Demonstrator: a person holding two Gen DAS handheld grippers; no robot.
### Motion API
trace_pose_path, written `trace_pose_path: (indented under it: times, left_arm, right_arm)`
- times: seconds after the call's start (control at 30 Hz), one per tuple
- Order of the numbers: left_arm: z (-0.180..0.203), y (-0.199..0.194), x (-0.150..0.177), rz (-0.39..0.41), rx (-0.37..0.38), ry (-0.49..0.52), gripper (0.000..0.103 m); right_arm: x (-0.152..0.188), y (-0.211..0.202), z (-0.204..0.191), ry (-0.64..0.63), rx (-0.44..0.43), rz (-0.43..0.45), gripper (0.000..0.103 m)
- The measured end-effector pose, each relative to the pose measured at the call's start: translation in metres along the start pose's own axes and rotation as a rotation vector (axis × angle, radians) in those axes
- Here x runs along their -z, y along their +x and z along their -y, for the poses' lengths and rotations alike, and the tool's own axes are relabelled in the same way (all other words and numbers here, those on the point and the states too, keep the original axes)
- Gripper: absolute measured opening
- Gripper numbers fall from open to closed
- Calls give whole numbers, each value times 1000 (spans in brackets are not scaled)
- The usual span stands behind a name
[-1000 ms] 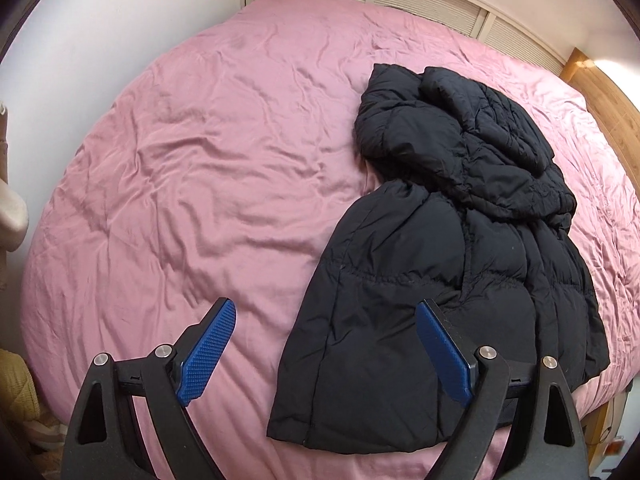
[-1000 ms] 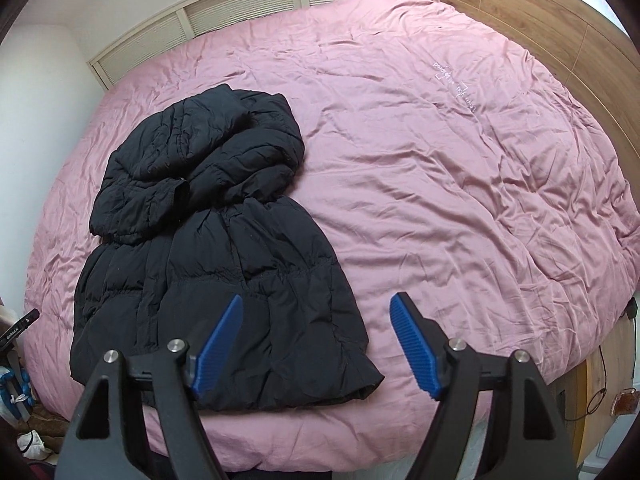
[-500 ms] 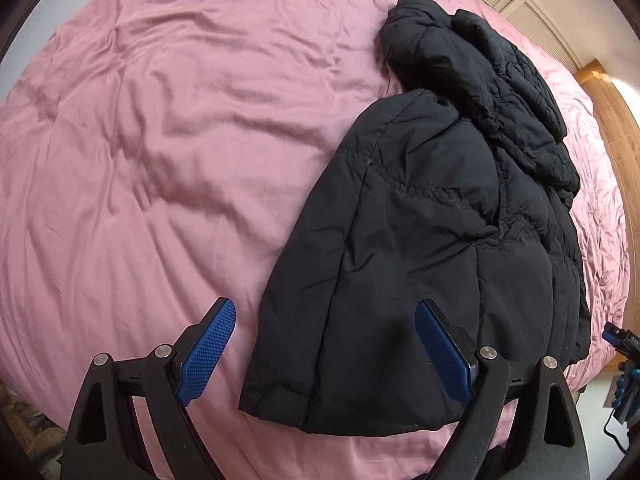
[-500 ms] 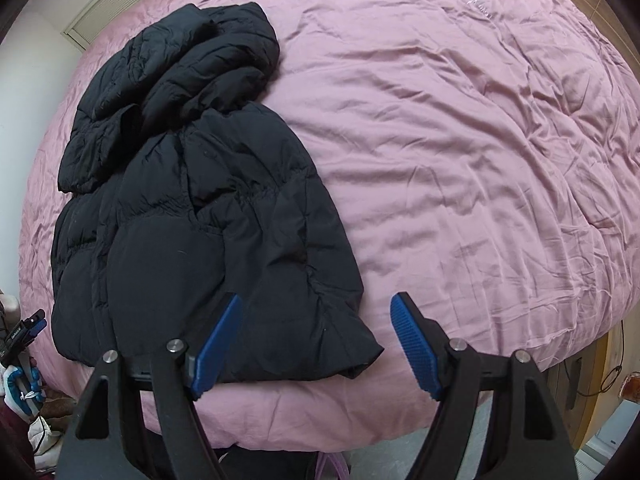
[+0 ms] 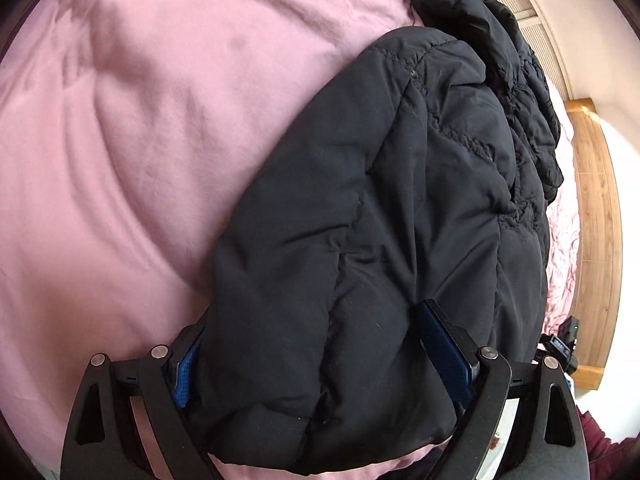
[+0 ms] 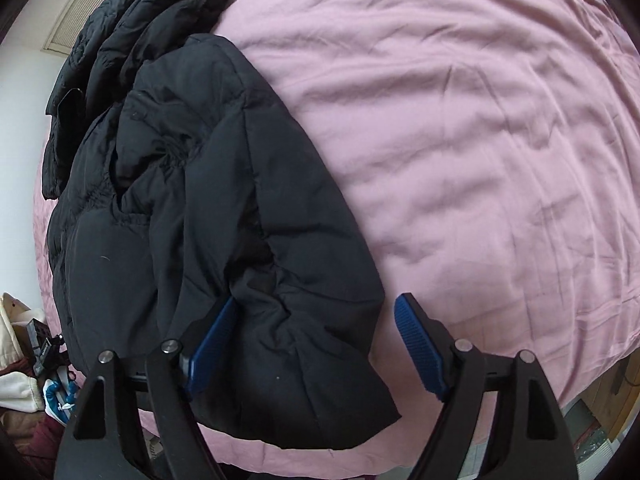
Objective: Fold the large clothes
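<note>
- The black padded jacket [image 5: 380, 216] lies flat on the pink bed cover [image 5: 140, 140], its hem at the near edge of the bed and its hood end toward the far edge. The garment is lengthwise on the bed, so the hem is the part nearest the person and easiest to reach.
- The left gripper [image 5: 320, 364] has its fingers [image 5: 444, 344] apart, one on each side of the hem's left corner. The fabric bulges between them; the pictures show no clamping.
- The right gripper [image 6: 316, 344] also has its fingers [image 6: 418, 344] apart. One blue pad presses into the jacket [image 6: 224, 208] near the hem's right corner; the other stands just beside the cloth, over the bed cover [image 6: 460, 120].
- Judgement: both tools are set at the two hem corners so the lower edge can be lifted evenly and carried toward the hood end.
- Judgement: the fold is not yet begun; closing on the hem is the step in hand.
- Risk, as judged: the thick slippery padding may slide out of a shallow grip, so a deep bite on each corner seems advisable.
- A wooden headboard [image 5: 596, 216] borders the bed at one side.
</note>
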State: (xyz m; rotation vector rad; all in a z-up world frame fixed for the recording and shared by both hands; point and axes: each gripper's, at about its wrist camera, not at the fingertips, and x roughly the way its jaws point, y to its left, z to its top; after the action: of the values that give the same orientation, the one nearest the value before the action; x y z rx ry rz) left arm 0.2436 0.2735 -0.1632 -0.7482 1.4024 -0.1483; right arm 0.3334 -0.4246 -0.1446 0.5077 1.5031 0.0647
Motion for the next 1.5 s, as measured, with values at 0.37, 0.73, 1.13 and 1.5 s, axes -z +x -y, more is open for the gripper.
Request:
trace_pose_path:
  times: [0.37, 0.73, 1.13, 1.5]
  left_arm:
    - [12, 7, 5, -55, 96, 16, 91]
    - [10, 12, 16, -48, 144, -49, 72]
    - [40, -9, 24, -3, 185, -53, 16]
    - [93, -73, -14, 190, 295, -56, 14]
  right_arm:
    - [7, 16, -4, -23, -166, -78, 81]
    - [8, 34, -15, -17, -189, -155, 74]
    - [10, 3, -46, -78, -206, -91, 18]
    - [-31, -96, -93, -74, -277, 174, 16]
